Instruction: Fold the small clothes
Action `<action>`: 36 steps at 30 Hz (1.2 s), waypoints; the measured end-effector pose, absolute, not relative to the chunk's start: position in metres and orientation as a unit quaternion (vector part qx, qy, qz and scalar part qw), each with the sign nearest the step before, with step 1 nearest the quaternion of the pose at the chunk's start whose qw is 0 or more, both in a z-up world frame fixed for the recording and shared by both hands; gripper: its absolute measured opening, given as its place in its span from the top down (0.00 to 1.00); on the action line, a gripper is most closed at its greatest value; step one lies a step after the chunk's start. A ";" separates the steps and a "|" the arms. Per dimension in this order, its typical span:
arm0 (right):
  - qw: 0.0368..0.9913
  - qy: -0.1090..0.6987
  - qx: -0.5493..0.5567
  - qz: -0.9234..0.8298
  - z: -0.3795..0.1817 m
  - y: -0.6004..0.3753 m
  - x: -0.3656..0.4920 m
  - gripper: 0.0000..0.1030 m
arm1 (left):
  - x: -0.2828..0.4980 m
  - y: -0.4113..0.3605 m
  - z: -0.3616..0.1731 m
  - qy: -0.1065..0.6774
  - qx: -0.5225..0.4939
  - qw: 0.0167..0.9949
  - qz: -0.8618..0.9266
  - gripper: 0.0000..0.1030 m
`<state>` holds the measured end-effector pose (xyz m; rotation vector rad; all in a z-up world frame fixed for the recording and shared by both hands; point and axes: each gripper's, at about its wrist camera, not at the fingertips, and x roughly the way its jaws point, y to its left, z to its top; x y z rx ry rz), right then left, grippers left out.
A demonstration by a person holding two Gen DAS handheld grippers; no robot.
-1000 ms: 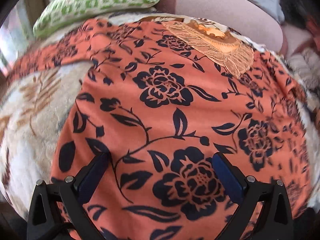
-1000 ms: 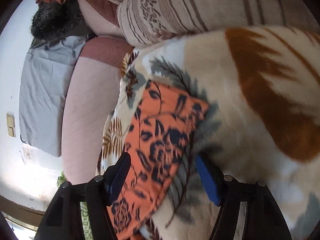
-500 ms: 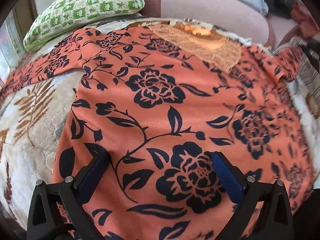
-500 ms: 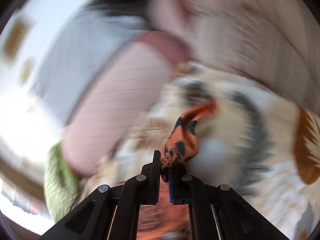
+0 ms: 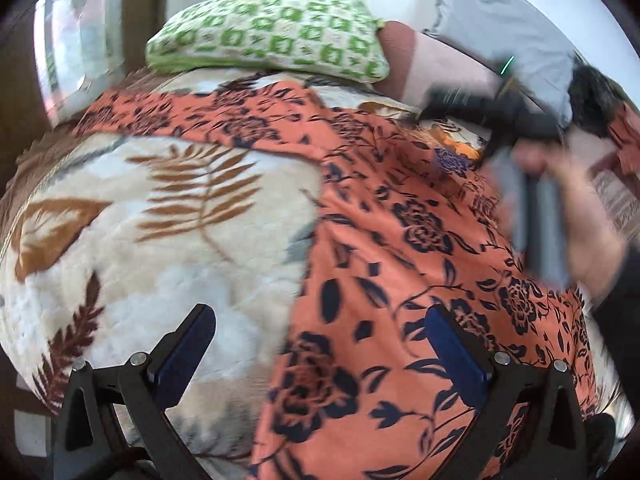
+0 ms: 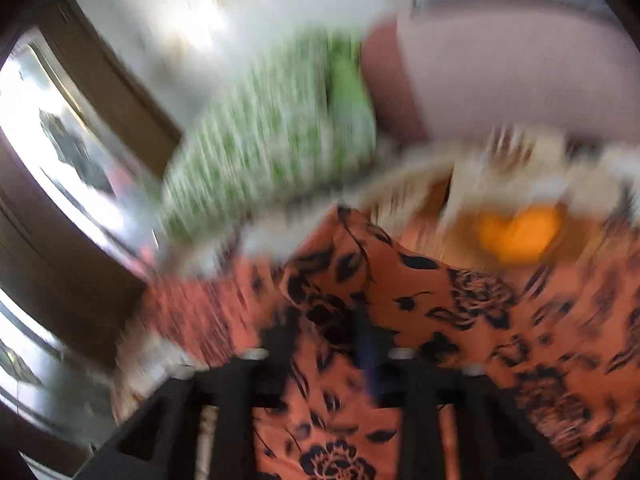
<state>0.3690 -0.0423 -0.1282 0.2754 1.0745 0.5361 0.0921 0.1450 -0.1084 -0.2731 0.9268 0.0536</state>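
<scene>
1. Orange floral garment (image 5: 400, 280): spread flat on the blanket (image 5: 160, 240), covering its right half as the left wrist view shows it; one sleeve (image 5: 192, 116) stretches toward the blanket's far left corner
2. Blanket: cream plush with brown fern and leaf print, bare on its left half, draped over a bed or couch
3. Left gripper (image 5: 320, 344): jaws wide apart and empty, poised above the blanket's near edge; the left finger (image 5: 184, 356) stands over bare blanket, the right finger (image 5: 456, 352) over the garment, so the garment's left edge lies between them
4. Right gripper (image 6: 324, 332): seen blurred in its own view, fingers close together with a raised fold of the garment (image 6: 340, 264) between them; the blur leaves it uncertain whether the jaws are fully clamped on the cloth
5. Right hand (image 5: 568, 216): visible in the left wrist view near the blanket's far right corner, holding the gripper handle above the garment's upper part
6. Green-and-white patterned pillow (image 5: 272, 36): lying at the blanket's far edge, just beyond the sleeve
7. Pink cushion (image 5: 436, 68): beside the pillow, to its right, with a grey cloth (image 5: 504, 20) behind it
</scene>
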 end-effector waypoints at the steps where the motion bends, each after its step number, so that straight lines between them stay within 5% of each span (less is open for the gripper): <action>1: 0.804 0.525 0.134 0.243 -0.154 -0.042 0.367 0.13 | 0.092 0.149 -0.109 0.446 -0.134 0.885 0.028 0.00; 10: 0.820 0.430 0.301 0.231 -0.132 -0.194 0.325 0.13 | 0.144 0.137 -0.083 0.414 -0.130 0.901 0.004 0.00; 18: 0.764 0.380 0.510 0.109 -0.179 -0.401 0.312 0.13 | 0.252 0.082 -0.089 0.427 -0.118 0.895 -0.048 0.00; 20: 0.741 0.371 0.552 0.095 -0.186 -0.429 0.305 0.22 | 0.278 0.069 -0.103 0.450 -0.096 0.887 -0.043 0.00; 21: 0.737 0.367 0.561 0.084 -0.186 -0.438 0.302 0.30 | 0.292 0.065 -0.116 0.474 -0.090 0.875 -0.029 0.00; 24: 0.768 0.371 0.519 0.053 -0.165 -0.438 0.297 0.27 | 0.315 0.063 -0.152 0.534 -0.070 0.843 0.007 0.00; 28: 0.763 0.378 0.506 0.136 -0.150 -0.422 0.316 0.17 | 0.311 0.057 -0.153 0.520 -0.032 0.853 0.008 0.00; 32: 0.786 0.406 0.460 0.071 -0.164 -0.425 0.346 0.17 | 0.306 0.064 -0.146 0.518 -0.041 0.855 -0.003 0.00; 34: 0.744 0.363 0.559 0.047 -0.180 -0.450 0.336 0.22 | 0.294 0.079 -0.130 0.496 -0.053 0.866 -0.010 0.00; 36: 0.782 0.370 0.502 0.022 -0.155 -0.442 0.333 0.19 | 0.277 0.103 -0.110 0.466 -0.070 0.882 -0.008 0.00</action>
